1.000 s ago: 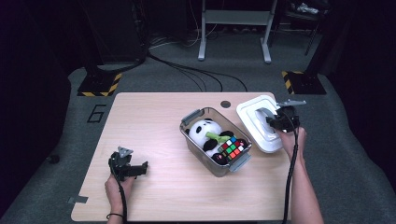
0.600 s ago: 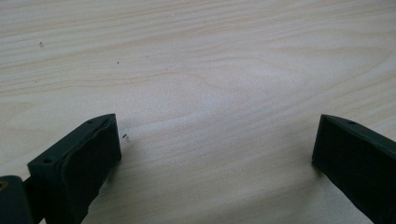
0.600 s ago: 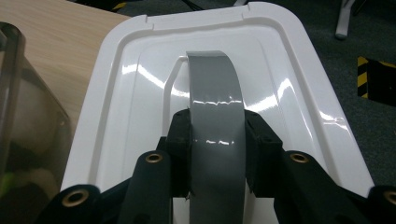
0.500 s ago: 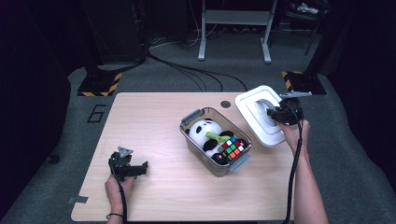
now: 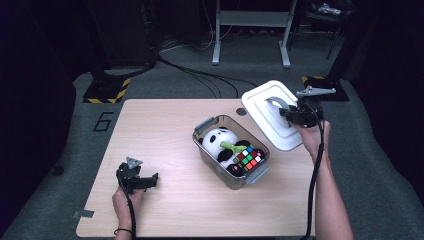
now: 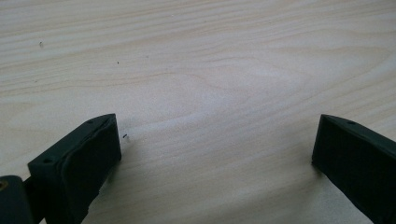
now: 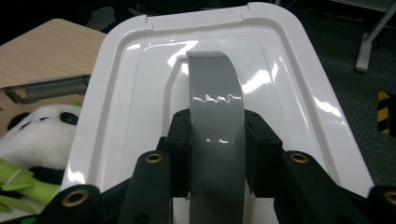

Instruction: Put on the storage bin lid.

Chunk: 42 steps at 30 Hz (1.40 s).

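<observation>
A white lid [image 5: 272, 117] with a grey handle [image 7: 217, 121] hangs tilted above the table's right edge. My right gripper [image 5: 292, 115] is shut on that handle, both pads [image 7: 180, 149] pressing its sides. Below and to the left stands a clear bin [image 5: 231, 151] with grey latches, holding a panda plush [image 5: 217, 142], a green piece and a colour cube [image 5: 250, 159]. The panda [image 7: 32, 135] shows under the lid in the right gripper view. My left gripper [image 5: 142, 181] rests low at the table's front left, jaws wide open over bare wood [image 6: 210, 93].
The wooden table [image 5: 165, 130] has a small hole near its back edge. Cables and a metal stand's legs [image 5: 250, 35] lie on the grey floor behind. Yellow-black striped blocks [image 5: 105, 92] sit off the back corners.
My right gripper has lifted the white lid up off the table and tilted it. The left gripper has stayed put.
</observation>
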### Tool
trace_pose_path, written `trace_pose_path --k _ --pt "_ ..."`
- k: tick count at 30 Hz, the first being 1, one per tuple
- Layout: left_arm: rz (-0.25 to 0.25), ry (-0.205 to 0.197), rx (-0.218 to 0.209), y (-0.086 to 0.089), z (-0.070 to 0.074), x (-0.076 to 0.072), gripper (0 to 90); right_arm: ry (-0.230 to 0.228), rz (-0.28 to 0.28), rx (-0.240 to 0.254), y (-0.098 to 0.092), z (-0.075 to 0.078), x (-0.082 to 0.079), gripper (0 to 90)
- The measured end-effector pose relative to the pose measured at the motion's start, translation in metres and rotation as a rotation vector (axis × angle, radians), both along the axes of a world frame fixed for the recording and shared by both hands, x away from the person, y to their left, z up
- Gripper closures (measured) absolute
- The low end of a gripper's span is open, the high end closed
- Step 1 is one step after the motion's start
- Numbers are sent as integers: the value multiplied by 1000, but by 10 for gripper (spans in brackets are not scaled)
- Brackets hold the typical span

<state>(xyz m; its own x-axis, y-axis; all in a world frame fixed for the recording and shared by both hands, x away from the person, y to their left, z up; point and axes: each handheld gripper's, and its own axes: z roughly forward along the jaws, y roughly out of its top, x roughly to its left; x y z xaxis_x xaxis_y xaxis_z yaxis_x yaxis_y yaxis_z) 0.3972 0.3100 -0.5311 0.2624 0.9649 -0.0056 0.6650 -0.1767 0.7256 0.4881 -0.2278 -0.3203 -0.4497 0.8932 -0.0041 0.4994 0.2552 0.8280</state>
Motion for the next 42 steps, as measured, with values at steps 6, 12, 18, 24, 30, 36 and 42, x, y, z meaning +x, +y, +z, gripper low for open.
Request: trace_pose_path --k 6,12,18,24,30,36,42 --pt "0 1 -1 0 0 0 10 10 59 26 18 8 -6 666" --pt "0 -1 -1 0 0 0 11 29 122 47 40 11 -13 666" --pt "-1 -1 -1 0 0 0 11 65 179 59 63 6 -17 666" --pt "-1 -1 0 0 0 0 11 108 235 58 87 -1 -19 666" --pt "-1 1 0 0 0 0 11 165 271 31 114 -7 -19 666" --pt "-2 1 0 0 0 0 13 227 269 -18 132 -18 -15 665" --pt "-2 1 -1 0 0 0 14 245 248 -49 141 -24 -14 665"
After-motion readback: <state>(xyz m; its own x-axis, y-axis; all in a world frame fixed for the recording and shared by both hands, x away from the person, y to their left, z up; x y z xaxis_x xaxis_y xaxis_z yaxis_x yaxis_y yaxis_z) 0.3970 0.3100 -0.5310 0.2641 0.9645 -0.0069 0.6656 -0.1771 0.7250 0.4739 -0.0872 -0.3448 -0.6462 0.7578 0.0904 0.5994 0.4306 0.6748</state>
